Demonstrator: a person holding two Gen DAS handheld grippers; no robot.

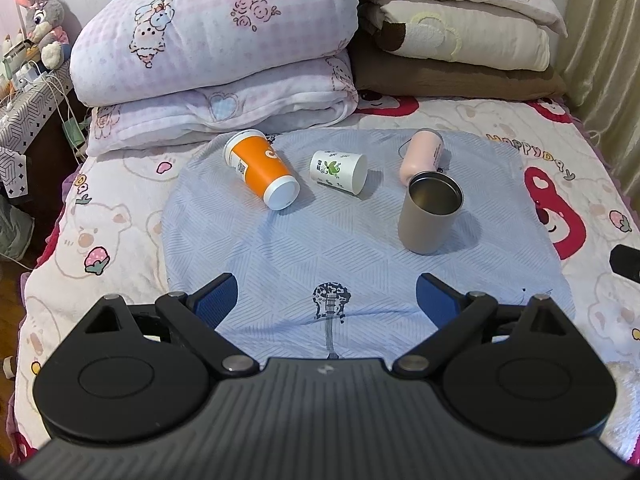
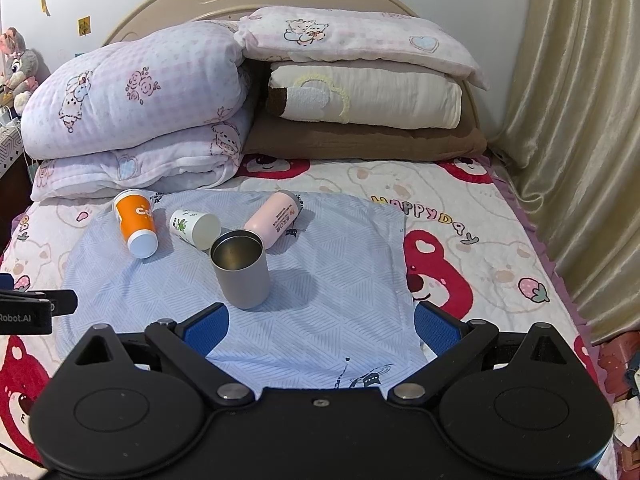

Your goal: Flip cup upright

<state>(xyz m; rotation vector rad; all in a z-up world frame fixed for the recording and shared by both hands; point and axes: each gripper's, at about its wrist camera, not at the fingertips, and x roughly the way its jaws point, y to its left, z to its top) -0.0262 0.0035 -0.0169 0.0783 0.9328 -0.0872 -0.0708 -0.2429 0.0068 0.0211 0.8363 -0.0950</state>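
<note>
A grey metal cup (image 1: 430, 216) (image 2: 241, 270) stands upright, mouth up, on a light blue cloth (image 1: 320, 248) (image 2: 320, 280). An orange paper cup (image 1: 261, 168) (image 2: 135, 221) lies on its side, base towards me. A small white paper cup (image 1: 338, 170) (image 2: 194, 228) lies on its side beside it. A pink bottle (image 1: 422, 156) (image 2: 274, 218) lies behind the metal cup. My left gripper (image 1: 326, 296) is open and empty, above the cloth's near part. My right gripper (image 2: 320, 326) is open and empty, just near and right of the metal cup.
Folded quilts (image 1: 216, 40) (image 2: 132, 104) and stacked pillows (image 1: 460, 40) (image 2: 360, 92) fill the head of the bed. A curtain (image 2: 568, 120) hangs on the right. A nightstand with cables (image 1: 28, 96) stands left. The left gripper's body (image 2: 36, 304) shows at the right view's left edge.
</note>
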